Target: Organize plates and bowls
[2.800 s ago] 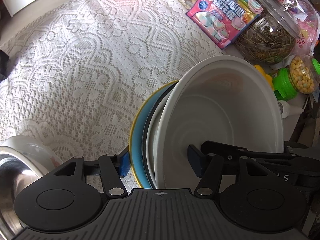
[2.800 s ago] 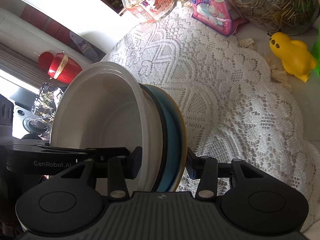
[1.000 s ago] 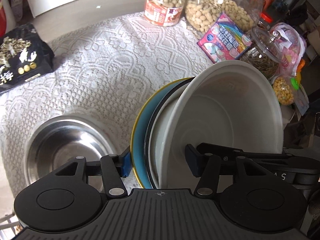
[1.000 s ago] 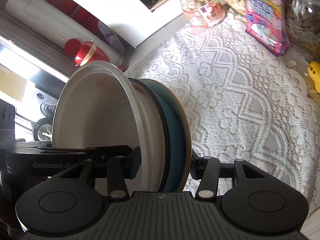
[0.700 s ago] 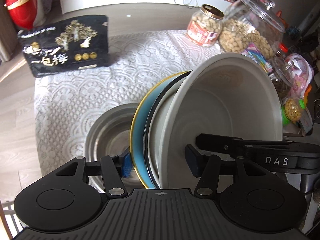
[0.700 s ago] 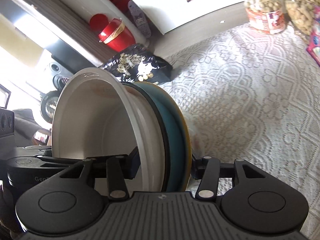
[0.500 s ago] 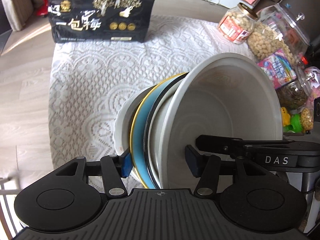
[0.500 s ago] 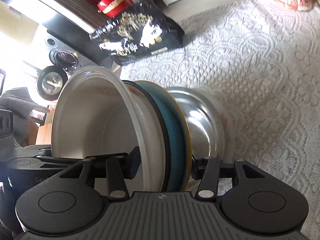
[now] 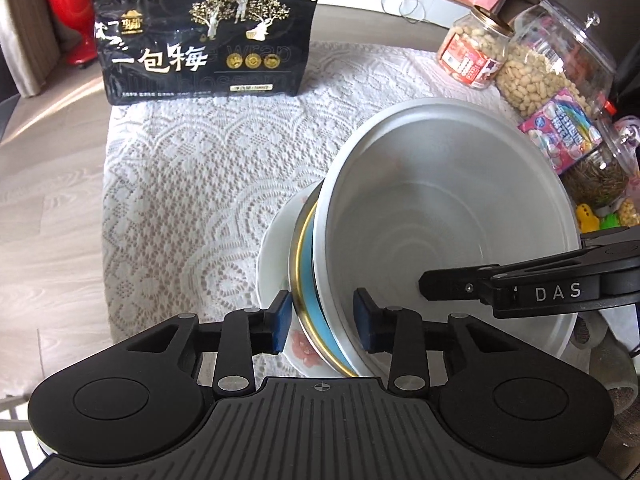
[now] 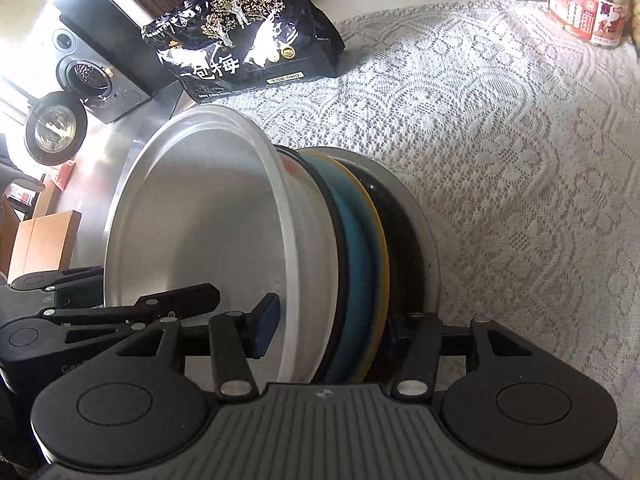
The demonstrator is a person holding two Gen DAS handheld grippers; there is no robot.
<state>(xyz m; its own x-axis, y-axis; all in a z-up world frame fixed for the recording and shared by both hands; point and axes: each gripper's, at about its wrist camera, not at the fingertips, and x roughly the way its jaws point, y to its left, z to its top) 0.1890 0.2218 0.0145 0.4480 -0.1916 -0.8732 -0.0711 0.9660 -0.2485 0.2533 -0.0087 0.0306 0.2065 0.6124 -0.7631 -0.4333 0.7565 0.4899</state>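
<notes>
A large white plastic bowl (image 9: pixel 448 216) sits between the left gripper (image 9: pixel 322 322) fingers, nested in a teal yellow-rimmed plate (image 9: pixel 306 280); a black snack bag (image 9: pixel 202 36) stands far ahead-left.
</notes>
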